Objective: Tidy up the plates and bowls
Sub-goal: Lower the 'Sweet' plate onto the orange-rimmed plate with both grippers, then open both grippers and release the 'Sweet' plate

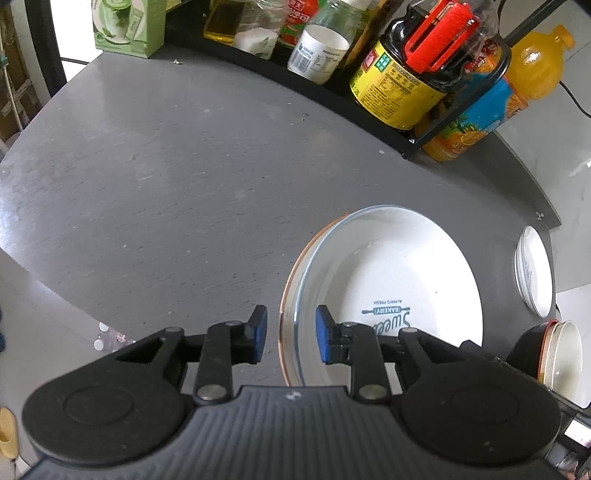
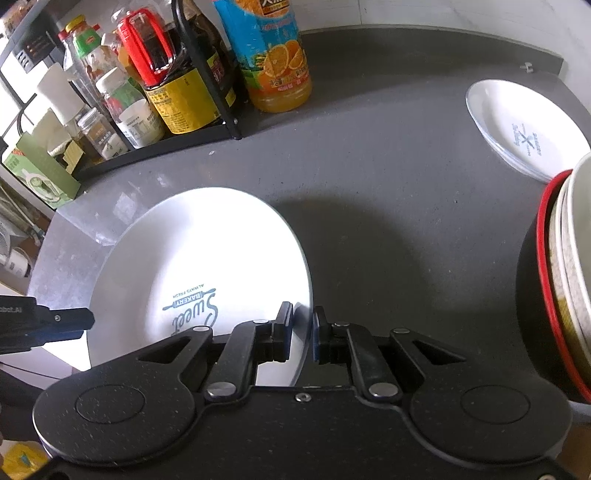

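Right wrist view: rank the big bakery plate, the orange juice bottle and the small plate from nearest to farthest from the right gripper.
1. Big bakery plate: its rim sits between the right gripper fingers.
2. Small plate: far right of the table.
3. Orange juice bottle: at the back, beside the rack.

A dark grey worktop (image 1: 184, 177) fills most of both views. Along its far edge a black wire rack (image 2: 207, 92) holds jars and bottles, among them a dark sauce bottle (image 2: 177, 85) with a red handle. An orange juice bottle (image 2: 277, 55) stands just right of the rack; a green carton (image 1: 129, 26) sits at upper left.
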{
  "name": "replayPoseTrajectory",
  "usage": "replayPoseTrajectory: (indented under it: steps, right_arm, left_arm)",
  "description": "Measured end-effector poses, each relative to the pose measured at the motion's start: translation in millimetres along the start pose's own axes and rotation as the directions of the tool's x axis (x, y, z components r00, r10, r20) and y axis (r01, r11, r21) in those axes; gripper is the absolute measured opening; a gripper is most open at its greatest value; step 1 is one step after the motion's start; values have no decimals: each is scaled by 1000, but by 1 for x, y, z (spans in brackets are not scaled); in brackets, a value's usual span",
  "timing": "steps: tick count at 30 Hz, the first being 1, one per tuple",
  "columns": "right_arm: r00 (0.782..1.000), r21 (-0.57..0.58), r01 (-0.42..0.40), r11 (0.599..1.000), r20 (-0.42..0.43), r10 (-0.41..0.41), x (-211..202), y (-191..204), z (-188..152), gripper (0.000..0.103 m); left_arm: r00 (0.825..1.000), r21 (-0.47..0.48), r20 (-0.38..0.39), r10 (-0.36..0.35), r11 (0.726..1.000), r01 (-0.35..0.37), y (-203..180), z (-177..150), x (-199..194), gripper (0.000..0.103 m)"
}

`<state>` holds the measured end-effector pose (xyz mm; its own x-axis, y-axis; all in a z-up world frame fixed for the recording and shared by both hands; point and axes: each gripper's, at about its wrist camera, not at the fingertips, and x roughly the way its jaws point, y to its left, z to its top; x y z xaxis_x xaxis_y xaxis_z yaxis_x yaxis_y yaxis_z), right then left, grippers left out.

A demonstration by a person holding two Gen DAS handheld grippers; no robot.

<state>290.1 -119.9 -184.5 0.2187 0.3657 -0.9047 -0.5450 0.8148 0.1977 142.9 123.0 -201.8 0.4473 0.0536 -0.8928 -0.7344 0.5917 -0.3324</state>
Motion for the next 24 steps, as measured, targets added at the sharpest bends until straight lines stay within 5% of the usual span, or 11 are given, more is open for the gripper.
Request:
replayPoseTrajectory:
  steps: [4, 13, 15, 19, 24]
  right_arm:
    - [1000, -9, 8, 1000, -3, -8, 2, 2, 1, 13]
    - [1000, 26, -12, 1000, 16, 11, -9, -1, 3, 19]
    - [999, 38, -26, 999, 29, 25, -17, -2, 3, 25]
    - [997, 35, -5, 999, 78, 2, -36, -1, 4, 58]
    - [990, 33, 10, 999, 142, -14, -58, -6, 9, 72]
  left_arm:
    - [1000, 4, 6, 7, 1000, -7, 2, -1, -2, 28]
    - [998, 34, 66, 16, 999, -18, -7, 0, -10, 62]
    - [997, 38, 80, 4, 999, -7, -10, 0, -10, 66]
    - [994, 52, 105, -25, 998, 19, -18, 0, -10, 72]
    - [988, 81, 138, -62, 995, 51, -37, -1, -9, 78]
